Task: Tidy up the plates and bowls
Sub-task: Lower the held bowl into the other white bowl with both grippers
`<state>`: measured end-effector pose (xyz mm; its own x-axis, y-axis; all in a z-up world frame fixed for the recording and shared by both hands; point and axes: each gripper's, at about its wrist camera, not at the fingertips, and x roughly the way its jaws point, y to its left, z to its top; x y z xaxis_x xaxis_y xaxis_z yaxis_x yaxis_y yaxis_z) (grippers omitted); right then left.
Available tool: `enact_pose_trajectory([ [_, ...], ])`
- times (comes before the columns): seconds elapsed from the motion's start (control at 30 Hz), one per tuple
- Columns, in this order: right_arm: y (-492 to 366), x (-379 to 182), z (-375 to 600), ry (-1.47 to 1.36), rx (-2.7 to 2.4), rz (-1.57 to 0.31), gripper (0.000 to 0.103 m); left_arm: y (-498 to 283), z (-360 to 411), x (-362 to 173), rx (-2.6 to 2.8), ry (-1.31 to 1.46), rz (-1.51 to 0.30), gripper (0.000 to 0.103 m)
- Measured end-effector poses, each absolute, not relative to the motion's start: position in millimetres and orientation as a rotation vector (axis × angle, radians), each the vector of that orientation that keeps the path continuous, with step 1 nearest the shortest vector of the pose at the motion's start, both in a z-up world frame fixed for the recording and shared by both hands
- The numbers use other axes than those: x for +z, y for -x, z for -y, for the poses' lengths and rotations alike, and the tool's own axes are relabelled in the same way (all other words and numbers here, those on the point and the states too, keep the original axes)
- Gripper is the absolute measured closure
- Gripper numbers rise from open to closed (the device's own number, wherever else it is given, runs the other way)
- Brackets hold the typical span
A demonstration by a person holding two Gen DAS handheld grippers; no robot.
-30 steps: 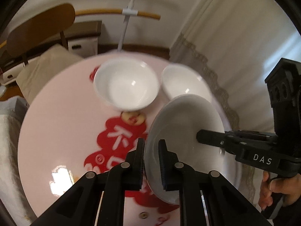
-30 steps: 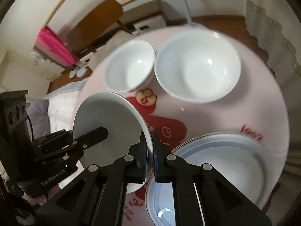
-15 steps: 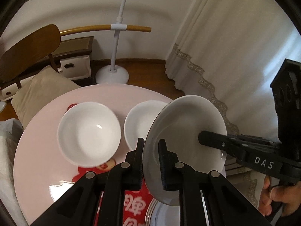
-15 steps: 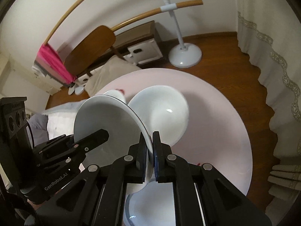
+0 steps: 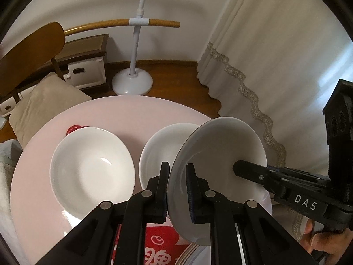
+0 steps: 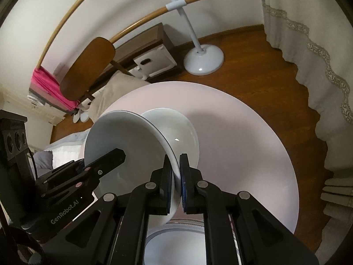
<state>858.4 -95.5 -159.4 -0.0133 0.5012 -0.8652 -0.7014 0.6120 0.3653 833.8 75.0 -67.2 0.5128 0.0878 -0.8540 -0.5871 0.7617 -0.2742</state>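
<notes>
Both grippers hold one white plate (image 5: 218,161) on edge above the round pink table (image 5: 132,110). My left gripper (image 5: 177,190) is shut on its near rim; my right gripper (image 6: 175,183) is shut on the opposite rim of the same plate (image 6: 123,137). Two white bowls sit on the table: a wide one (image 5: 92,170) at left and a smaller one (image 5: 163,152) partly behind the plate, also seen in the right wrist view (image 6: 183,137). A larger rimmed plate (image 6: 174,240) lies under the grippers.
A wooden chair (image 5: 28,50) with a beige cushion (image 5: 44,108) stands beyond the table's left. A white stand base (image 5: 132,81) is on the wood floor behind. A lace-edged curtain (image 5: 275,66) hangs at right. A pink cloth (image 6: 50,88) lies far left.
Both grippers have lifted the plate well above the table, tilted on edge. The view has pulled back, so the bowls and table look smaller and more floor shows.
</notes>
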Motion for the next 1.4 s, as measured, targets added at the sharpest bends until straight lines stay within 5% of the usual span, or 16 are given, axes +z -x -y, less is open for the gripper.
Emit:
enact_pose_trajectory([
  [0.87,-855.3,-176.3,73.8,0.354,0.778,-1.166,0.084,-865.3,-100.9,-108.9,0.417,0.613,-1.018,0.093],
  [1.4,-873.2,-208.5,86.1,0.153,0.820,-1.346,0.085,-870.3,-100.8,-111.0,0.431,0.586,-1.028,0.092],
])
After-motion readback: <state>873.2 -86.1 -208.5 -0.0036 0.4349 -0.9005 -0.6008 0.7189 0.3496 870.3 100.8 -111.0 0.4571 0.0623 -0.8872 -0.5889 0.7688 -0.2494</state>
